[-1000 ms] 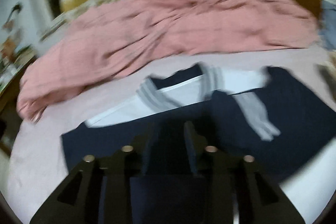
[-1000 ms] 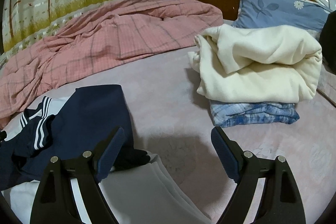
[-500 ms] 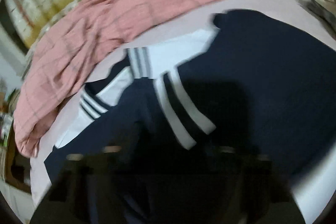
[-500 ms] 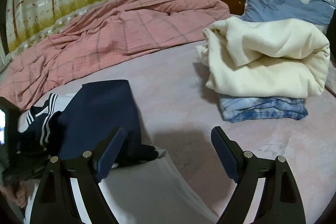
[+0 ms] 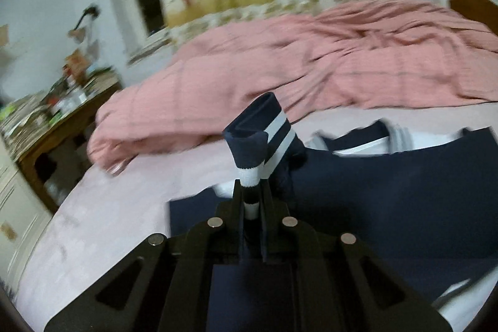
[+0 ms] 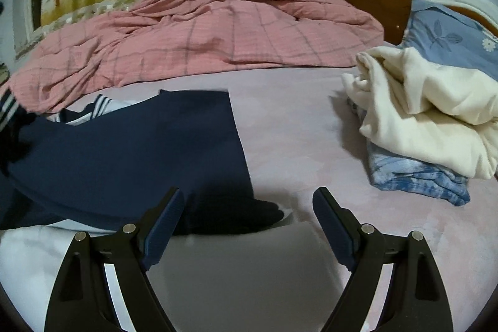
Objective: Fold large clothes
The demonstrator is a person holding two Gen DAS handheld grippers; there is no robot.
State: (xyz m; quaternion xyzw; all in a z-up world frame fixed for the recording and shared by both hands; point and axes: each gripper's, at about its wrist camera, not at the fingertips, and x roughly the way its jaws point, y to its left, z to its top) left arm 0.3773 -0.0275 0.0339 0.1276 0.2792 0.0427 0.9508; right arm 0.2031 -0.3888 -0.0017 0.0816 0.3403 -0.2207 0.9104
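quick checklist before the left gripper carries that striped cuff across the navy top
1. Left gripper shut on the striped cuff: ok, the cuff stands pinched between the pads.
2. Right gripper free: ok, jaws wide, nothing between them.
3. Navy top lying flat on the bed sheet: not ok, its far collar end is bunched against the pink quilt.
4. Room to fold toward the right: ok, bare sheet lies between the top and the cream garment stacked on the blue one.
5. Grip holds one layer only: cannot tell, the cuff is rolled over.
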